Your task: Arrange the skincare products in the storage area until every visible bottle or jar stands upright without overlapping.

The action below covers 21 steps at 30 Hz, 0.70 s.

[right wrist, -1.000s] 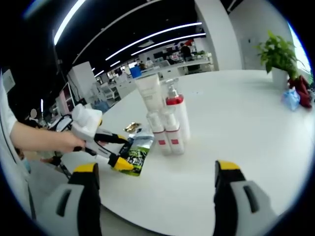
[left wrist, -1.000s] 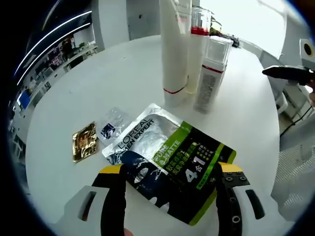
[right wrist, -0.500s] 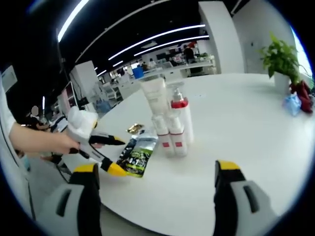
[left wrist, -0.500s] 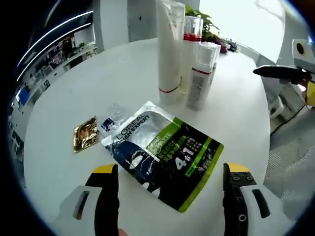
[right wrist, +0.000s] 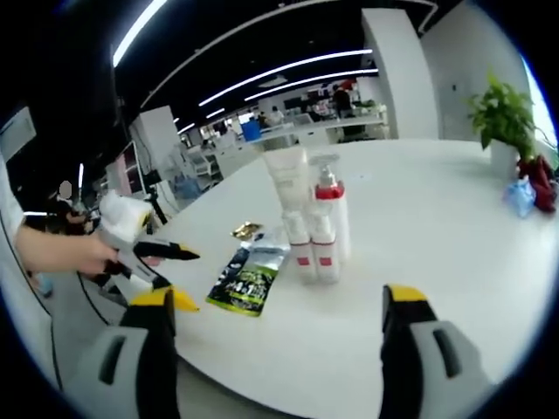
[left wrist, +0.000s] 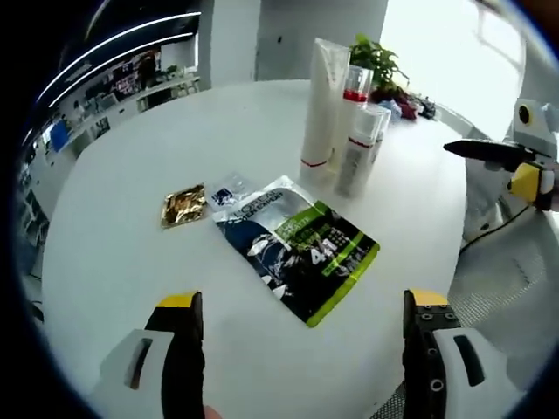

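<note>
The left gripper (left wrist: 297, 336) is hovering with its jaws spread wide and nothing between them, just short of the flat foil pouch (left wrist: 299, 247) that is lying on the round white table (left wrist: 131, 157); the right gripper (right wrist: 272, 336) is likewise gaping and carrying nothing, hanging well back from the cluster of bottles. That cluster, a tall white tube (left wrist: 320, 109), a red-collared pump bottle (left wrist: 351, 105) and a small clear-capped bottle (left wrist: 358, 148), is standing upright and tightly packed beyond the pouch. The pouch is looking thin, light, floppy and slick, so it is probably asking for a pinch at a free corner or its near edge rather than across the middle. Two small sachets, a gold one (left wrist: 182, 205) and a clear one (left wrist: 229, 192), are lying just beside its far corner. The bottles are looking light and tippy. Bare tabletop is stretching to the left, while the table's edge is running close by on the right.
</note>
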### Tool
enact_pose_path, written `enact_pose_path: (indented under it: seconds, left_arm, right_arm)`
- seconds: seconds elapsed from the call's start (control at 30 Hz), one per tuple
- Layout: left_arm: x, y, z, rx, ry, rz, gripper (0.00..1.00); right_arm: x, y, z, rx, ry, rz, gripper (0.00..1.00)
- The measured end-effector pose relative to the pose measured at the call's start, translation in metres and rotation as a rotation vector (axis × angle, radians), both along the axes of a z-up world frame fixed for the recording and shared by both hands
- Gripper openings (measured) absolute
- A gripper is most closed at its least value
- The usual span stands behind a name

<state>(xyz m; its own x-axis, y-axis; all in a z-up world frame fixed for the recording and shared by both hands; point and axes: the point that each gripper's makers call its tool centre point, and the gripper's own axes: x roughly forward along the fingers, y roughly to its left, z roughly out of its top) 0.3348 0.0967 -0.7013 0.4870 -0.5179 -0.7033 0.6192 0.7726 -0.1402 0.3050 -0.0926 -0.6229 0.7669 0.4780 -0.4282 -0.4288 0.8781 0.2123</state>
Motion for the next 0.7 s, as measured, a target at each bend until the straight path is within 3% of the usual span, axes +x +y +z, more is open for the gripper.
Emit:
enact_pose_path:
  seconds: [0.2, 0.47, 0.7]
  left_arm:
    - [-0.016, 0.016, 0.011, -0.027, -0.005, 0.052, 0.97]
    - [-0.032, 0.04, 0.014, -0.031, -0.007, 0.103, 0.97]
    - [-0.044, 0.052, 0.029, -0.076, -0.039, 0.173, 0.97]
  right_arm:
    - [-0.002, 0.0, 0.002, -0.011, -0.01, -0.006, 0.99]
    - [-0.004, -0.002, 0.006, -0.03, -0.029, -0.017, 0.99]
    - [-0.006, -0.006, 0.009, -0.037, -0.043, -0.041, 0.99]
